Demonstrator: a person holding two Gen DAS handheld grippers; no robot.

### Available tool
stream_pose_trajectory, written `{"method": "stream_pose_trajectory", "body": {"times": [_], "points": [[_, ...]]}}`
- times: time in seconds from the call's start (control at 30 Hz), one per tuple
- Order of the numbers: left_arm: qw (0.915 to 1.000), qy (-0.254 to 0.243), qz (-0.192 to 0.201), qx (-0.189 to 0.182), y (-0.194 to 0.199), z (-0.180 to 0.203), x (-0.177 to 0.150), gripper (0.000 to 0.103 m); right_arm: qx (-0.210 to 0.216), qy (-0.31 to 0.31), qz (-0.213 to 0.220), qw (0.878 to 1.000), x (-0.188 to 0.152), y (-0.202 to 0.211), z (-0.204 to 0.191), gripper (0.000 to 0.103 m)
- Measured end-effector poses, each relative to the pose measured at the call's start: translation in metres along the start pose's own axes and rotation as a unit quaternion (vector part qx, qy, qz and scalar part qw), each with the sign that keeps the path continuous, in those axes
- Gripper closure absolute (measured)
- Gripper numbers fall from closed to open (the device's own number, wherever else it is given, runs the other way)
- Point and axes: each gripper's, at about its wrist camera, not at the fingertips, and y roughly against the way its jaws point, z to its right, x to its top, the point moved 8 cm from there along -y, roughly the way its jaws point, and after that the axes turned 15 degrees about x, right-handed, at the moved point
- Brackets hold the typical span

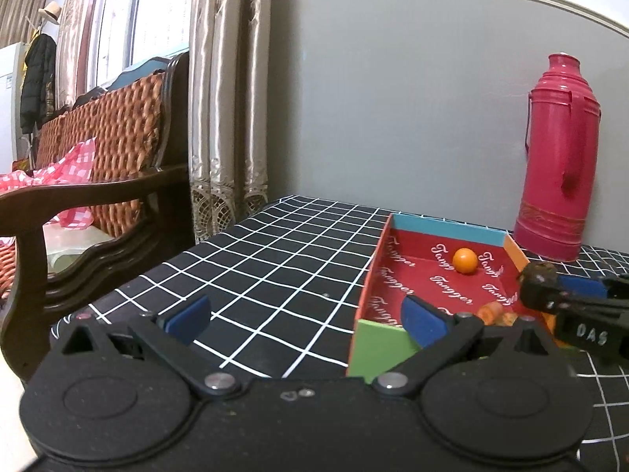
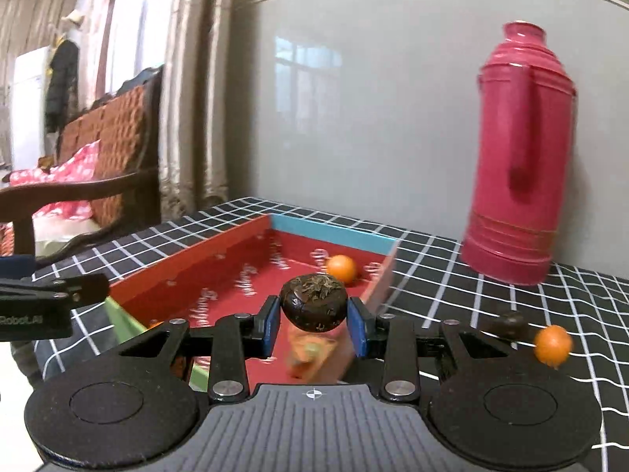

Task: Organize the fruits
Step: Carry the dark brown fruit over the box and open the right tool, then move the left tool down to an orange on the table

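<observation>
Right tool [image 2: 313, 316] pinches our dark round fruit [image 2: 313, 303] by its sides above the red tray [image 2: 188, 275]; it seems light, firm, roll-prone. Left tool [image 1: 304, 316] gapes, empty.

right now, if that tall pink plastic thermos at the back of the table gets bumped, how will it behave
The tall pink plastic thermos likely tips rather than slides: it stands upright and tall on a narrow base. Its rounded body would probably roll once down. The checked tablecloth may grip its base.
</observation>
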Motion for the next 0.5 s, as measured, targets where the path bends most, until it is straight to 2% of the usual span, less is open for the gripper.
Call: {"method": "stream_pose_trajectory", "body": {"times": [0.07, 0.13, 0.17, 0.2, 0.33, 0.5], "points": [[1.0, -0.002, 0.0, 0.0, 0.0, -0.002, 0.0, 0.006, 0.006, 0.008, 0.003, 1.0, -0.001, -0.004, -0.008, 0.066], [1.0, -0.003, 0.0, 0.001, -0.001, -0.004, 0.0, 0.006, -0.004, 0.029, 0.011, 1.0, -0.002, -0.006, -0.013, 0.04], [1.0, -0.002, -0.001, 0.001, -0.001, -0.005, 0.0, 0.006, -0.02, 0.041, 0.027, 0.999, 0.0, -0.003, -0.015, 0.013], [1.0, -0.001, 0.0, 0.001, 0.0, -0.005, 0.0, 0.006, -0.031, 0.049, 0.048, 0.997, 0.002, 0.003, -0.016, 0.004], [1.0, 0.001, -0.002, 0.002, 0.0, -0.006, 0.0, 0.006, -0.036, 0.035, 0.08, 0.996, 0.01, 0.014, -0.01, 0.004], [1.0, -0.003, 0.001, -0.003, 0.003, -0.003, 0.002, 0.006, -0.052, 0.0, 0.075, 0.996, 0.008, 0.019, 0.011, 0.004]]}}
